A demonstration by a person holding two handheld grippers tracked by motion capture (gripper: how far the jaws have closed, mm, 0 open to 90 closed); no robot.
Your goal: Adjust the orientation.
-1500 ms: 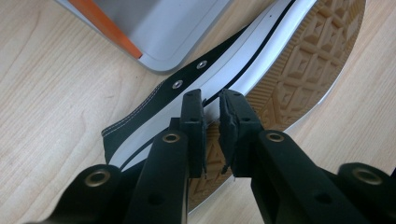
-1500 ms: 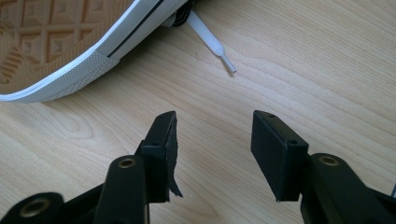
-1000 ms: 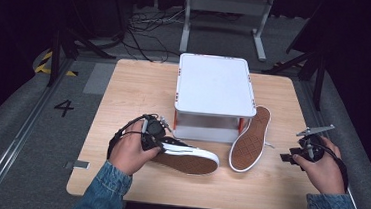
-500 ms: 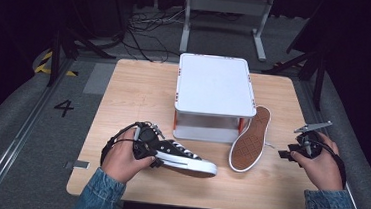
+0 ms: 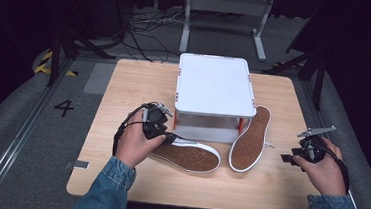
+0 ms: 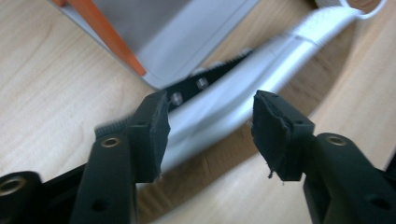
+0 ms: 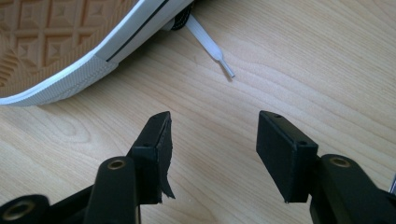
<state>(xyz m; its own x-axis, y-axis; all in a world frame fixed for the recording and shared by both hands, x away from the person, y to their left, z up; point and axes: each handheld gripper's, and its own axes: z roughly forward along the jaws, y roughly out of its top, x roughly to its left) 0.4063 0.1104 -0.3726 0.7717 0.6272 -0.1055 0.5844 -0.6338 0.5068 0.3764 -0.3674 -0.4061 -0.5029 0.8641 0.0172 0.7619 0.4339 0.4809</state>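
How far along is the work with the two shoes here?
Nothing looks finished: both shoes lie sole-up on the table, none on the white stand. In hand: the open left gripper sits at the left shoe. The right shoe waits; the right gripper is open, empty.

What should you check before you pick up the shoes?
1. Left tool open: ok.
2. Left shoe between its jaws: ok, but lying sole up.
3. Grip closed on that shoe: not ok, jaws stand apart.
4. Right tool open: ok.
5. Right tool at the right shoe: not ok, bare table between its jaws.
6. Loose lace out of the way: cannot tell.
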